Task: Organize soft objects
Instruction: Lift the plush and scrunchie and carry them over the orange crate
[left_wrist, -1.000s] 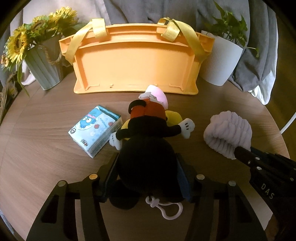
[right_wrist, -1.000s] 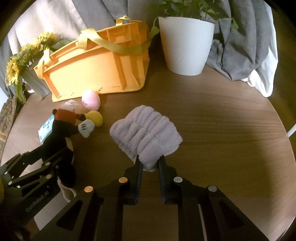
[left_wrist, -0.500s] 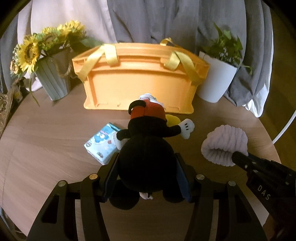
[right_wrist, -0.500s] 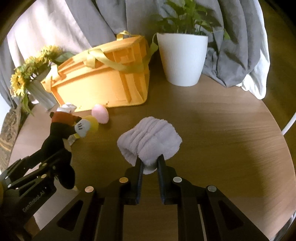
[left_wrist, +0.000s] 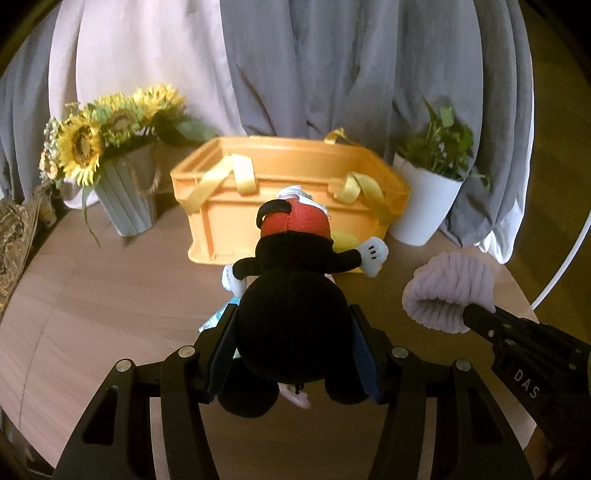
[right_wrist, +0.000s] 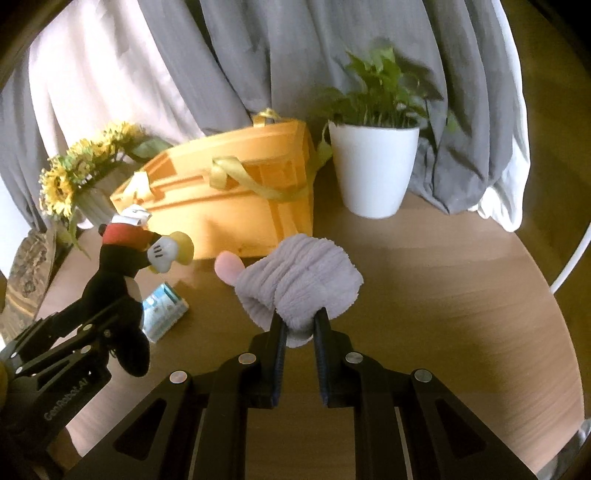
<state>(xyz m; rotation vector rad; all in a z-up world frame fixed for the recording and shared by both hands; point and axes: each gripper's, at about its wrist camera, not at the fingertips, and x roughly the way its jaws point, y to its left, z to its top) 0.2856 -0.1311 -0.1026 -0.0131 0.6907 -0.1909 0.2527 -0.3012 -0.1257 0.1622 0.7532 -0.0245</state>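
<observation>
**Both grippers hold soft toys above the wooden surface**

The left gripper (left_wrist: 291, 354) is clamped around the round black head of a Mickey Mouse plush (left_wrist: 291, 295), held in the air. The right gripper (right_wrist: 299, 332) pinches a fluffy lavender plush roll (right_wrist: 299, 280), also lifted. Just beyond them stands an orange storage basket (left_wrist: 229, 218) with yellow handles. On the surface (right_wrist: 443, 295) below lie a tissue pack (right_wrist: 162, 310) and a pink soft piece (right_wrist: 227, 266). A sunflower vase (left_wrist: 129, 199) and a white potted plant (right_wrist: 373, 170) flank the basket.
</observation>
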